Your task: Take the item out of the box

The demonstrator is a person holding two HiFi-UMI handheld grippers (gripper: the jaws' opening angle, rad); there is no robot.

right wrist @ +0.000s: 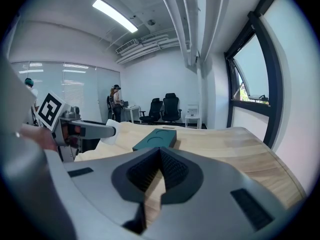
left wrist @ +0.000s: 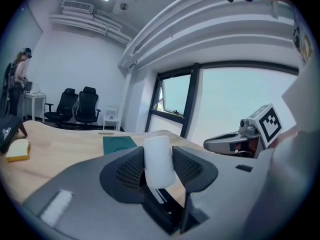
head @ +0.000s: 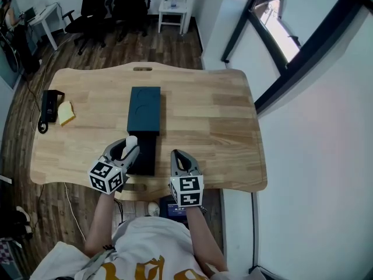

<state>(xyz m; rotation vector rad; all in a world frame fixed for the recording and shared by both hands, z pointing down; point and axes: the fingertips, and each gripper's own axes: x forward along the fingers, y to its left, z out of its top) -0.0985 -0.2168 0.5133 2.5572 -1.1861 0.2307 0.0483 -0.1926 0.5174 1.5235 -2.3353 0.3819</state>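
Note:
A white cylinder-shaped item point(head: 130, 142) point(left wrist: 159, 160) stands upright between the jaws of my left gripper point(head: 129, 147) point(left wrist: 159, 156), which is shut on it just above the open black box tray point(head: 143, 155) near the table's front edge. The dark teal box lid point(head: 144, 109) point(left wrist: 119, 144) point(right wrist: 156, 139) lies flat right behind the tray. My right gripper point(head: 179, 157) point(right wrist: 159, 170) hovers to the right of the tray, shut, with nothing between its pads. From the right gripper view the left gripper point(right wrist: 82, 129) and the white item point(right wrist: 109, 134) show at the left.
A yellow sponge point(head: 66, 113) point(left wrist: 17, 150) and a black device point(head: 50, 105) with a cable lie at the wooden table's point(head: 210, 121) left side. Office chairs point(head: 105, 7) and a white side table point(head: 173, 4) stand beyond the far edge. A window wall runs along the right.

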